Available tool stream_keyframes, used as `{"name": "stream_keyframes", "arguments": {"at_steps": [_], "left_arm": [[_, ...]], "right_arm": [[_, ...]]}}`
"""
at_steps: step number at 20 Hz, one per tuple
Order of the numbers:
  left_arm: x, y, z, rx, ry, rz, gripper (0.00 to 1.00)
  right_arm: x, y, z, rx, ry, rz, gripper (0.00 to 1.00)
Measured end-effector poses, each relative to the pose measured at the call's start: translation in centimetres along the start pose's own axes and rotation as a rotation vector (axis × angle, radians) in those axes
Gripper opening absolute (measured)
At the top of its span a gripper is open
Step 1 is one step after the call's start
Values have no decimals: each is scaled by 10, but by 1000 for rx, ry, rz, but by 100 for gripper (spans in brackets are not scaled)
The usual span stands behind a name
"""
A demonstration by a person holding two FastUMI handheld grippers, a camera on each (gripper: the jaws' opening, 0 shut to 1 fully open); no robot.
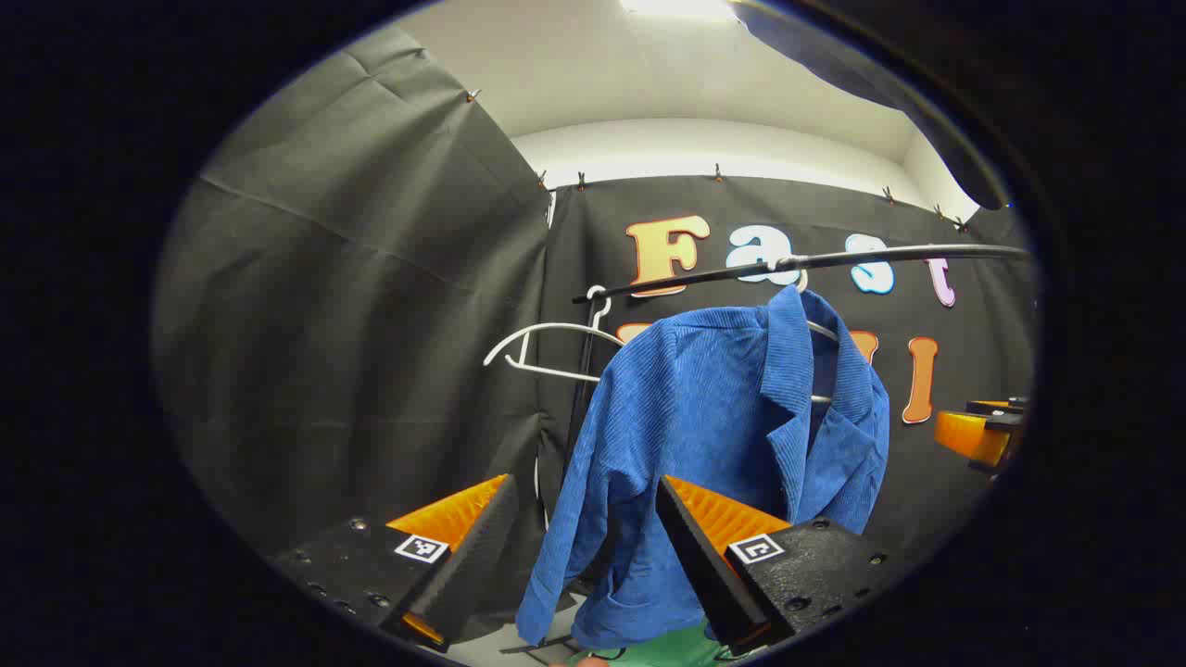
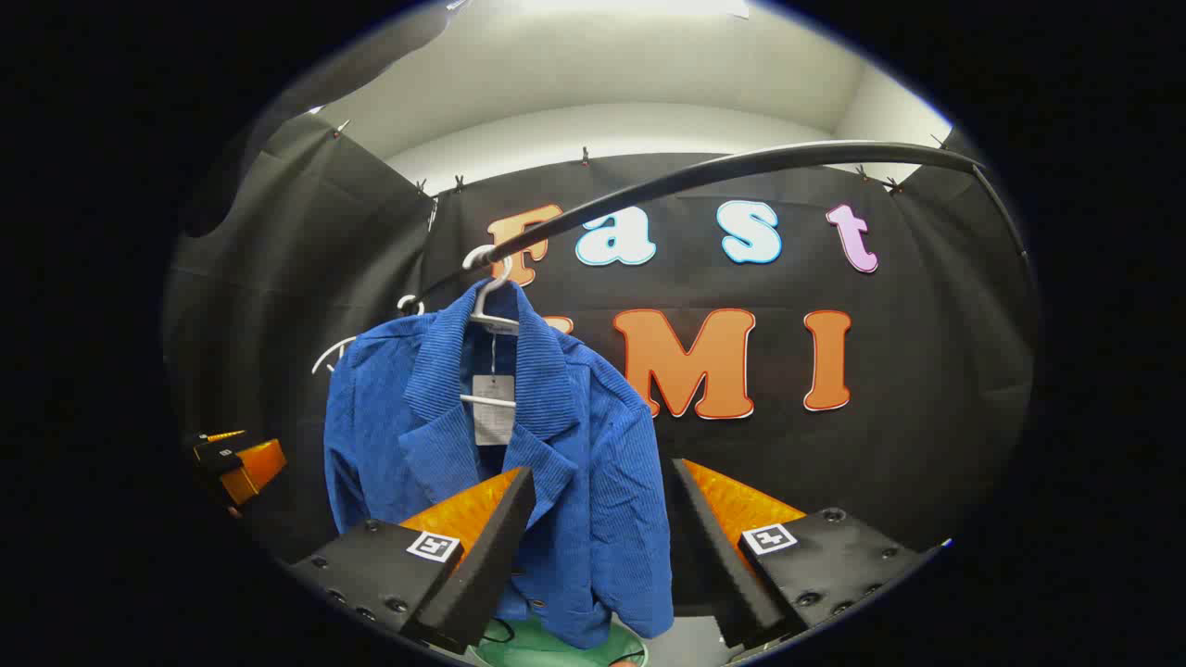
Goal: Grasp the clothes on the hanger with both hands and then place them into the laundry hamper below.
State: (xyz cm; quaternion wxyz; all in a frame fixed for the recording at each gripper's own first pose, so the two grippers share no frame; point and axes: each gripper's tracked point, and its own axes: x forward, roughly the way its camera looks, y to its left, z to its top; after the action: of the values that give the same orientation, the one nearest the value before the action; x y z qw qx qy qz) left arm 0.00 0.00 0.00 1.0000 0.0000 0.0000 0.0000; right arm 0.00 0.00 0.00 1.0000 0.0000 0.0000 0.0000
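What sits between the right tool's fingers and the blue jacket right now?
Nothing. In the right gripper view the right tool is open, and the blue jacket hangs on its hanger beyond the fingers, with only open air between.

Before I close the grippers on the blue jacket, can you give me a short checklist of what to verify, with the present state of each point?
1. Left gripper open: ok, the fingers stand wide apart.
2. Right gripper open: ok, also wide apart.
3. Blue jacket on its white hanger on the black rail: ok.
4. Cloth between the left fingers: not ok, the jacket hangs beyond them, not touched.
5. Cloth between the right fingers: not ok, also untouched.
6. Green hamper below the jacket: ok, its rim shows under the hem; whether it has room inside, cannot tell.
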Motion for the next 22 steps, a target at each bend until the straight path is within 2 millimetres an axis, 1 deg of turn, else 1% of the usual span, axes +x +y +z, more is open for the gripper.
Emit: {"name": "stream_keyframes", "arguments": {"at_steps": [1,2,3,4,5,6,7,8,9,10,11,13,14,15,16,17,18,20,21,22], "left_arm": [[0,0,3,3,-6,1,95],[-1,0,6,11,-12,5,92],[-2,-1,8,21,-15,11,92],[-2,-2,8,27,-17,13,95],[-3,-5,7,29,-17,16,92],[-3,-6,7,28,-18,19,95],[-4,-9,6,23,-21,21,95],[-3,-13,5,18,-20,20,95],[-2,-16,3,13,-18,18,92],[-1,-19,4,12,-18,17,95],[0,-22,5,12,-20,17,92],[2,-29,6,11,-20,9,92],[2,-32,6,15,-22,4,92],[2,-34,6,24,-24,5,92],[4,-36,6,33,-27,8,95],[4,-37,7,38,-27,12,95],[4,-39,7,38,-28,13,92],[4,-41,7,34,-29,12,92],[5,-40,7,36,-27,18,92],[5,-39,6,39,-24,24,92]], "right_arm": [[0,1,1,3,-4,7,89],[1,2,3,6,-9,14,89],[2,2,3,8,-12,19,89],[4,1,3,10,-11,27,89],[6,1,2,12,-11,35,89],[8,-1,2,12,-11,40,89],[10,-3,1,14,-13,46,89],[11,-6,0,19,-15,45,95],[13,-9,0,26,-18,45,95],[14,-12,0,28,-24,43,95],[16,-16,1,25,-28,38,95],[20,-20,-3,27,-21,40,95],[22,-20,-6,38,-15,48,89],[25,-20,-9,51,-10,55,91],[26,-20,-11,62,-6,59,92],[29,-21,-14,71,-2,62,94],[31,-22,-16,80,2,64,96],[36,-23,-21,97,11,70,100],[39,-23,-24,104,17,75,89],[40,-22,-26,109,23,80,89]]}}
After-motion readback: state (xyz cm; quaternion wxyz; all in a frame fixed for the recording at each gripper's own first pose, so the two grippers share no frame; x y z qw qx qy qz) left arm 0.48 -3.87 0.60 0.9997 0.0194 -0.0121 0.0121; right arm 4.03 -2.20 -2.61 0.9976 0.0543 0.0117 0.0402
